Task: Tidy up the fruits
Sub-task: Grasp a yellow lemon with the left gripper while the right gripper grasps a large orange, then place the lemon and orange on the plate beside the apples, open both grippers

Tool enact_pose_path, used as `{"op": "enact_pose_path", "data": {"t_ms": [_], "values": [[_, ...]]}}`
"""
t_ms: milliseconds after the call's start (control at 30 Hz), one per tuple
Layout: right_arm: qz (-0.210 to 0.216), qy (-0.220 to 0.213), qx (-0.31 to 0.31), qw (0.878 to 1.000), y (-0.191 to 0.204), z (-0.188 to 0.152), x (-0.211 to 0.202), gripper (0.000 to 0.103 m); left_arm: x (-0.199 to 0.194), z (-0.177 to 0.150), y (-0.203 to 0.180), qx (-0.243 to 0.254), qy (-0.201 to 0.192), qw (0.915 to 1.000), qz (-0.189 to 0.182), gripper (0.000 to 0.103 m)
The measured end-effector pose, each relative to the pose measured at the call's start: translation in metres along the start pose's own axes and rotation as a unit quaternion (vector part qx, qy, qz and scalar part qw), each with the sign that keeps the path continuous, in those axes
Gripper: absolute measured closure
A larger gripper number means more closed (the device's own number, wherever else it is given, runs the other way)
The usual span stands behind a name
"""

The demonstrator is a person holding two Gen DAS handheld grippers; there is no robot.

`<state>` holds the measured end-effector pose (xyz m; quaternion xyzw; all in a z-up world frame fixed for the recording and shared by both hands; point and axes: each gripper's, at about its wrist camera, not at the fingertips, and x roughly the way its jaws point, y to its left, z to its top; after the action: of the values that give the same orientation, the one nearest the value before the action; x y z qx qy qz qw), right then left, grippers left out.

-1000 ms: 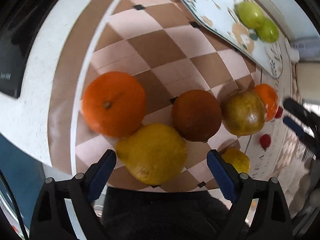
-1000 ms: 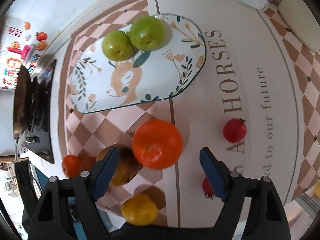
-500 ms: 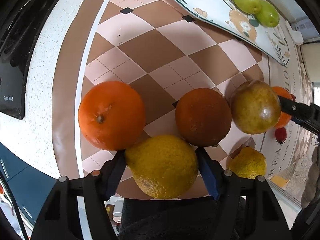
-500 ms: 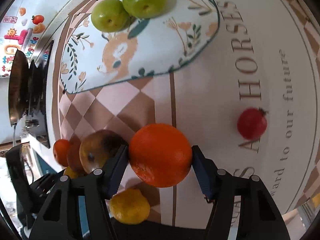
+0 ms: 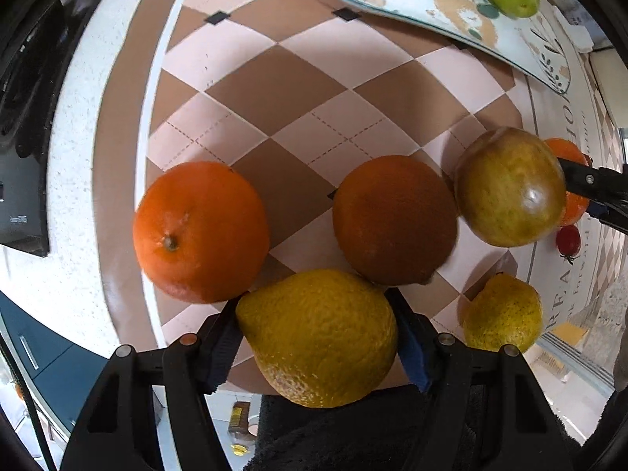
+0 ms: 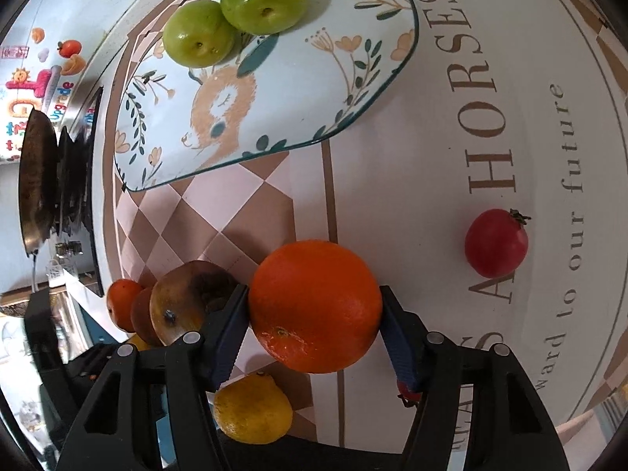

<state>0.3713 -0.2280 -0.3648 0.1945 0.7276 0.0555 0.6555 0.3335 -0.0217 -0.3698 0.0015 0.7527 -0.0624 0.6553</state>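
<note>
Two fruits are gripped at once: the left hand-held gripper (image 5: pixel 317 337) is clamped on a yellow citrus (image 5: pixel 318 335), and the right hand-held gripper (image 6: pixel 314 310) is clamped on an orange (image 6: pixel 315 305). Both fruits are seen low over the tabletop (image 6: pixel 431 149); whether they are touching it cannot be told. The deer-printed plate (image 6: pixel 274 117), already carrying two green fruits (image 6: pixel 235 15), lies straight ahead of the right hand-held gripper, up and to the right of the left one. The right hand is judged nearer to the plate
</note>
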Motion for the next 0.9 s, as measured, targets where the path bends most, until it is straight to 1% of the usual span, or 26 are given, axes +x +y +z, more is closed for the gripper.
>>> {"op": "enact_pose_path", "data": {"t_ms": [100, 200, 300, 367, 467, 500, 633, 700, 767, 800, 900], "values": [[-0.002, -0.007, -0.008, 1.0, 0.004, -0.004, -0.006, 0.037, -0.02, -0.002, -0.006, 0.004, -0.015, 0.9999, -0.002, 0.036], [0.01, -0.019, -0.013, 1.0, 0.01, -0.006, -0.017, 0.037, -0.048, -0.002, -0.01, 0.013, -0.04, 0.9991, 0.0, 0.036], [0.023, -0.039, -0.016, 0.999, 0.016, -0.002, -0.035, 0.037, -0.084, 0.002, -0.014, 0.013, -0.073, 0.9972, -0.012, 0.036], [0.034, -0.058, -0.014, 0.998, 0.02, 0.005, -0.049, 0.037, -0.109, 0.011, -0.013, 0.012, -0.095, 0.9951, -0.025, 0.036], [0.044, -0.082, -0.014, 0.996, 0.028, 0.023, -0.063, 0.037, -0.138, 0.04, -0.012, 0.011, -0.125, 0.9912, -0.044, 0.036], [0.045, -0.088, -0.012, 0.995, 0.03, 0.032, -0.065, 0.037, -0.146, 0.056, -0.014, 0.01, -0.136, 0.9896, -0.047, 0.036], [0.037, -0.099, 0.0, 0.994, 0.031, 0.066, -0.062, 0.037, -0.155, 0.105, -0.006, 0.006, -0.15, 0.9874, -0.05, 0.036], [0.029, -0.098, 0.005, 0.995, 0.031, 0.079, -0.057, 0.037, -0.146, 0.14, -0.01, 0.003, -0.14, 0.9891, -0.046, 0.036], [0.021, -0.096, 0.005, 0.995, 0.028, 0.089, -0.051, 0.037, -0.136, 0.163, -0.013, 0.001, -0.132, 0.9904, -0.042, 0.036], [0.015, -0.094, 0.005, 0.995, 0.027, 0.093, -0.048, 0.037, -0.128, 0.18, -0.015, 0.002, -0.123, 0.9918, -0.036, 0.036], [0.012, -0.087, 0.009, 0.996, 0.025, 0.1, -0.037, 0.037, -0.109, 0.205, -0.015, -0.004, -0.099, 0.9946, -0.029, 0.036]]}}
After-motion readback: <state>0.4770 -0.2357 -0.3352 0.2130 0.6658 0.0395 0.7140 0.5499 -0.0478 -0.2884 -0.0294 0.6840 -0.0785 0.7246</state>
